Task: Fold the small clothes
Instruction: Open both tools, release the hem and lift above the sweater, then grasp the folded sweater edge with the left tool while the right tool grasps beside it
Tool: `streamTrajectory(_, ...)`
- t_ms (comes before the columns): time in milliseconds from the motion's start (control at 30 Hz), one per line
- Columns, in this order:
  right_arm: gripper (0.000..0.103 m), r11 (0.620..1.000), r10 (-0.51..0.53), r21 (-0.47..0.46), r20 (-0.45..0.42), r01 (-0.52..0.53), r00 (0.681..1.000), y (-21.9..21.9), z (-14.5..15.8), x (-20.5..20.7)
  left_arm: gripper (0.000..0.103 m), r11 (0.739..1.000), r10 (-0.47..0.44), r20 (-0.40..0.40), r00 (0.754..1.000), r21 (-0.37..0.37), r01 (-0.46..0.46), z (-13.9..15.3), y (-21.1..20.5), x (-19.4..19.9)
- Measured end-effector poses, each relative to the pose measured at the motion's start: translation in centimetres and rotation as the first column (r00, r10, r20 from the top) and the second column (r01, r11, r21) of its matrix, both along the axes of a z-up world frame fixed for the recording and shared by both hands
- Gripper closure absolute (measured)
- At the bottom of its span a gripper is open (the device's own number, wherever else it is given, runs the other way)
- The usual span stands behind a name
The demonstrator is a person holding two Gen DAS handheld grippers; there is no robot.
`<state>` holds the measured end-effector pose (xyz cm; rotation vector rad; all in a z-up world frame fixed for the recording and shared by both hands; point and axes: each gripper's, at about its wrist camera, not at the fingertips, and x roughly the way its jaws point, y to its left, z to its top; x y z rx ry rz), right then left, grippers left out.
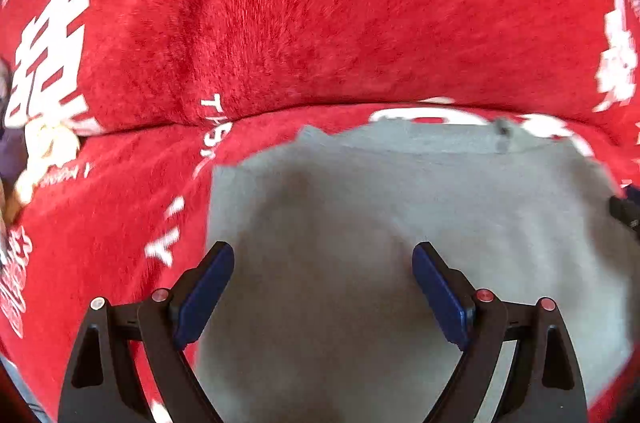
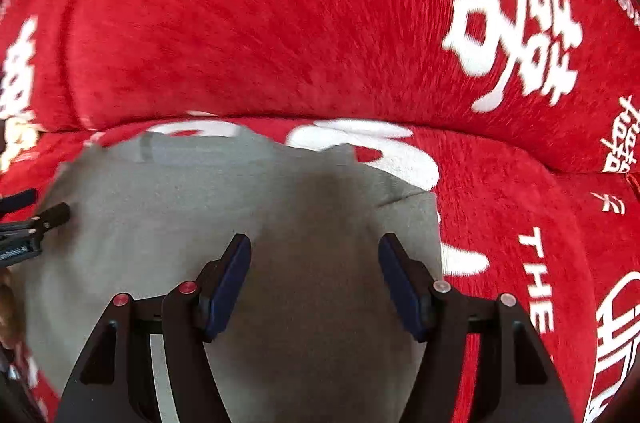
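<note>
A small grey garment (image 1: pixel 400 207) lies flat on a red plush sofa seat, its hem band along the far edge. My left gripper (image 1: pixel 323 253) hovers over the garment's left part, open wide, with nothing between its blue pads. In the right wrist view the same grey garment (image 2: pixel 200 207) fills the lower left, with a folded flap near its right edge. My right gripper (image 2: pixel 315 245) stands open above that right part, nothing between its pads. The other gripper's tip (image 2: pixel 52 213) shows at the left edge.
The red sofa cover (image 1: pixel 320 3) with white lettering rises as a backrest behind the seat crease. A pale patterned object (image 1: pixel 44 151) lies at the far left of the seat. White characters (image 2: pixel 516 23) mark the backrest on the right.
</note>
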<state>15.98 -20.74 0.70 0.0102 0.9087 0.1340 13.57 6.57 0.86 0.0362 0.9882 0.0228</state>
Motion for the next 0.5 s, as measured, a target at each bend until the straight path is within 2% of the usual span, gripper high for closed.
streamTrajectory(67, 0.032, 0.999, 0.028, 0.03, 0.017, -0.028, 0.999, 1.0, 0.8, -2.8, 0.012, 0.999, -0.022, 0.005, 1.0, -0.029, 0.022, 0.2, -1.3, -2.5)
streamTrajectory(133, 0.032, 0.998, 0.061, 0.025, 0.017, -0.061, 0.998, 2.3, 0.5, -5.4, 0.012, 0.998, -0.055, 0.011, 0.998, 0.026, 0.055, -0.4, -3.2, -4.7)
streamTrajectory(200, 0.032, 0.997, 0.07, -0.042, 0.018, -0.069, 0.997, 3.1, -0.5, -7.9, 0.011, 0.994, -0.072, 0.019, 0.997, 0.082, 0.07, -1.2, -4.3, -6.0)
streamTrajectory(233, 0.031, 0.996, 0.064, -0.068, 0.017, -0.063, 0.998, 3.5, -1.0, -8.5, 0.011, 0.995, -0.061, 0.031, 0.998, 0.086, 0.058, -1.4, -4.1, -6.8)
streamTrajectory(300, 0.029, 0.995, 0.057, -0.084, 0.035, -0.054, 0.998, 3.1, -1.9, -9.9, 0.011, 0.999, -0.026, 0.015, 1.0, 0.029, 0.025, -1.2, -3.0, -7.5)
streamTrajectory(333, 0.024, 0.995, 0.052, -0.083, 0.041, -0.049, 0.998, 2.5, -2.1, -10.7, 0.011, 1.0, -0.004, 0.004, 1.0, -0.006, 0.004, -1.0, -2.2, -7.9)
streamTrajectory(367, 0.024, 0.995, 0.043, -0.089, 0.025, -0.04, 0.999, 1.9, -2.3, -11.0, 0.011, 0.999, 0.016, 0.011, 1.0, -0.041, -0.016, -0.4, -1.3, -8.7)
streamTrajectory(433, 0.024, 0.997, 0.022, -0.068, -0.009, -0.023, 1.0, 1.0, -2.3, -11.6, 0.011, 0.996, 0.058, 0.06, 0.996, -0.073, -0.054, 0.6, 0.7, -10.1)
streamTrajectory(500, 0.024, 1.0, 0.008, -0.021, -0.004, -0.008, 1.0, 0.1, -1.3, -12.4, 0.011, 0.988, 0.141, 0.091, 0.986, -0.081, -0.134, 1.2, 3.3, -11.2)
